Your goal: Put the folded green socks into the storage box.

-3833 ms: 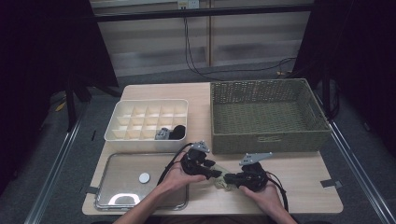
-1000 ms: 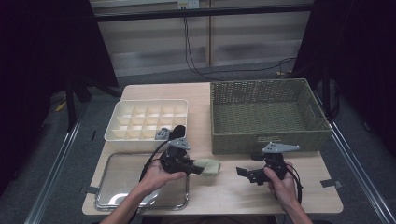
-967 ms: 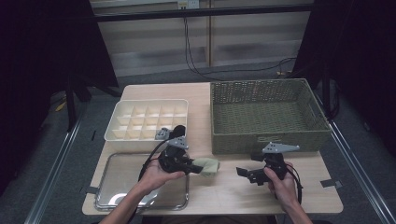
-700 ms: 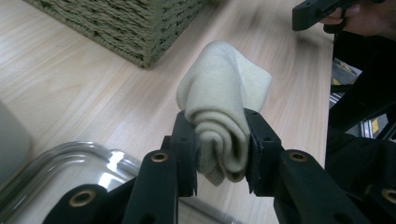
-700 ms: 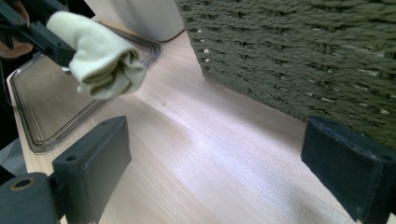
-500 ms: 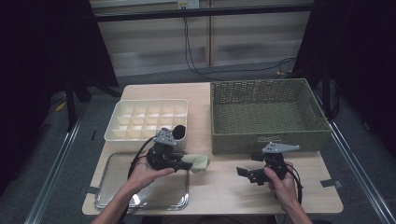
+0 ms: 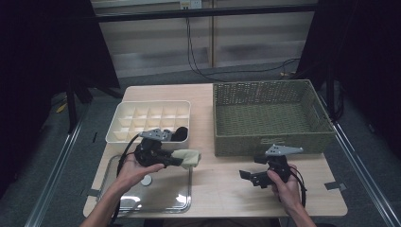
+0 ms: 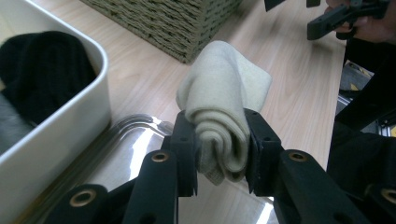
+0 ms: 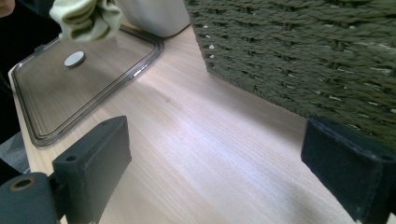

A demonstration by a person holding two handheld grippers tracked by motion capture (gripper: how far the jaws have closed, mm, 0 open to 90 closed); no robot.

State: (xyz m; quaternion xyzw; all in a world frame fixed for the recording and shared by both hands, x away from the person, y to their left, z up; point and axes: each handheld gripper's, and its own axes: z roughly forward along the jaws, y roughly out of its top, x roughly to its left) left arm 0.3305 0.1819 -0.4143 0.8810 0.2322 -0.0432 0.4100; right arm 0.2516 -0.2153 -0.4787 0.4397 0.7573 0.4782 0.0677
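Note:
A rolled cream sock is clamped between the black jaws of my left gripper, which is shut on it. The sock hangs above the near right corner of the shiny tray, just in front of the white divided box. My right gripper rests low over the wooden table in front of the wicker basket, open with nothing between its jaws. In the right gripper view the sock shows at the top left.
A black rolled sock lies in the box's near right compartment. A small round disc sits on the tray. The basket's wall stands close by the right gripper.
My left gripper has carried the sock left and a little upward, from the table middle toward the white box. The right gripper has stayed still over the last second.

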